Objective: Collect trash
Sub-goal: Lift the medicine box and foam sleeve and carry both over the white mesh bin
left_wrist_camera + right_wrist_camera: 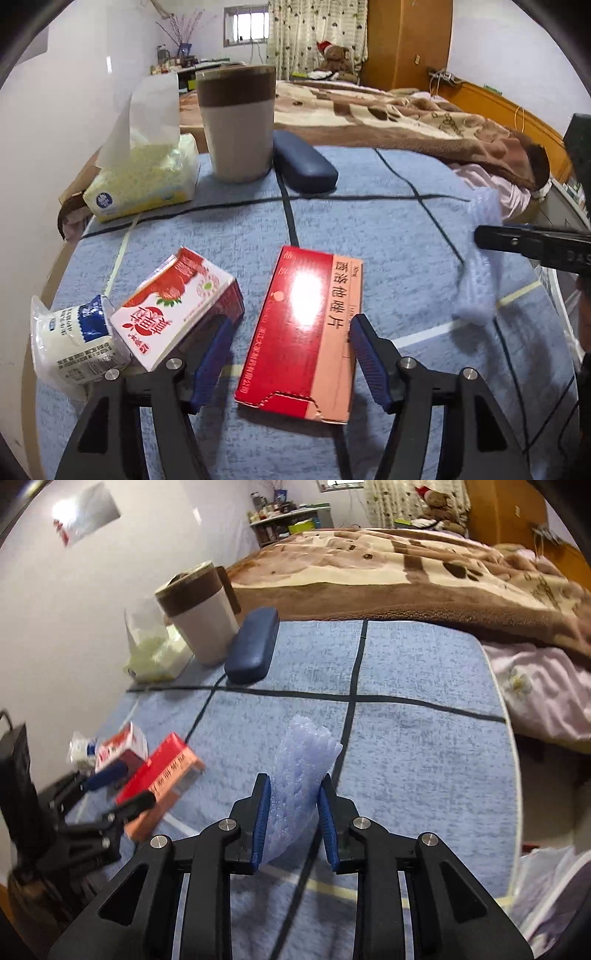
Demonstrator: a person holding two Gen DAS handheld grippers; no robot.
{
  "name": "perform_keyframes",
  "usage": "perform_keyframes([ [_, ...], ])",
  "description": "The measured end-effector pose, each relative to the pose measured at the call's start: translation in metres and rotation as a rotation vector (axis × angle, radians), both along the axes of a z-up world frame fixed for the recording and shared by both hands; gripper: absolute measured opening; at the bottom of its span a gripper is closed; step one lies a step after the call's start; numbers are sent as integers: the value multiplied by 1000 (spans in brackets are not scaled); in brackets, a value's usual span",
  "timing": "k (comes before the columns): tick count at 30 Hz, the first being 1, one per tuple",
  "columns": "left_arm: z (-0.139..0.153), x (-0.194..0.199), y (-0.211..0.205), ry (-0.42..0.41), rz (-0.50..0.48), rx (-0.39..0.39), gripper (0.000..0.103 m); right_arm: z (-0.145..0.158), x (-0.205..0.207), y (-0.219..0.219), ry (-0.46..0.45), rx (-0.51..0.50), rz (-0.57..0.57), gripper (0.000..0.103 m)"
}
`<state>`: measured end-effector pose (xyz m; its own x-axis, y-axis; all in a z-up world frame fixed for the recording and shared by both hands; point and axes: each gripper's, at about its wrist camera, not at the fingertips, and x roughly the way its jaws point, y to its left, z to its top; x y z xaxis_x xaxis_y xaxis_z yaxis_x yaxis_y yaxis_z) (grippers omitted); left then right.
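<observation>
A flat red and salmon box (295, 332) lies on the blue tablecloth (369, 229) between the jaws of my left gripper (291, 325). That gripper is open, and its left pad stands clear of the box. To the left of it lie a strawberry drink carton (177, 306) and a small white pouch (74, 339). My right gripper (294, 781) is shut on a crumpled piece of clear bubble plastic (303, 760), held a little above the cloth. The plastic (480, 266) shows blurred at the right in the left wrist view.
At the table's far side stand a tissue pack (144, 177), a brown and white cup (238, 122) and a dark blue glasses case (304, 166). A bed with a brown blanket (406, 110) lies beyond. A pale plastic bag (546, 886) hangs off the table's right edge.
</observation>
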<state>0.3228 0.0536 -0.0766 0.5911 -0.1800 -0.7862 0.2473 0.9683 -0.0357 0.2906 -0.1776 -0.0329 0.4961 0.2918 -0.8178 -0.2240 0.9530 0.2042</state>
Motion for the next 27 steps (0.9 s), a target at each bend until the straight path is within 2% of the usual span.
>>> perform_keyframes([
  [2, -1, 3, 1, 7, -3, -17, 69, -1, 1, 4, 10, -52, 29, 26],
  [5, -5, 6, -4, 36, -31, -52, 69, -7, 6, 8, 29, -66, 36, 27],
  [7, -8, 6, -11, 51, -49, -63, 69, -10, 9, 9, 33, -20, 36, 29],
  [11, -13, 0, -25, 54, -81, -9, 69, -19, 11, 11, 42, 23, -6, 31],
  [12, -14, -1, -27, 53, -78, 2, 69, -21, 12, 13, 44, 30, -12, 35],
  [15, -15, 2, -25, 55, -51, 0, 69, -31, 10, 17, 69, 59, -22, 58],
  [16, -15, 3, -25, 53, -45, 1, 68, -35, 9, 19, 76, 54, -29, 60],
  [19, -15, 2, -26, 42, -31, 25, 61, -36, 4, 25, 61, 32, -39, 60],
  [24, -13, -1, -24, 42, -3, 4, 61, -34, -6, 29, 59, 33, -43, 59],
  [26, -13, -5, -24, 42, -4, -5, 61, -34, -13, 31, 38, -1, -31, 42],
  [27, -12, -6, -24, 41, -3, -7, 61, -34, -13, 30, 37, 4, -30, 37],
])
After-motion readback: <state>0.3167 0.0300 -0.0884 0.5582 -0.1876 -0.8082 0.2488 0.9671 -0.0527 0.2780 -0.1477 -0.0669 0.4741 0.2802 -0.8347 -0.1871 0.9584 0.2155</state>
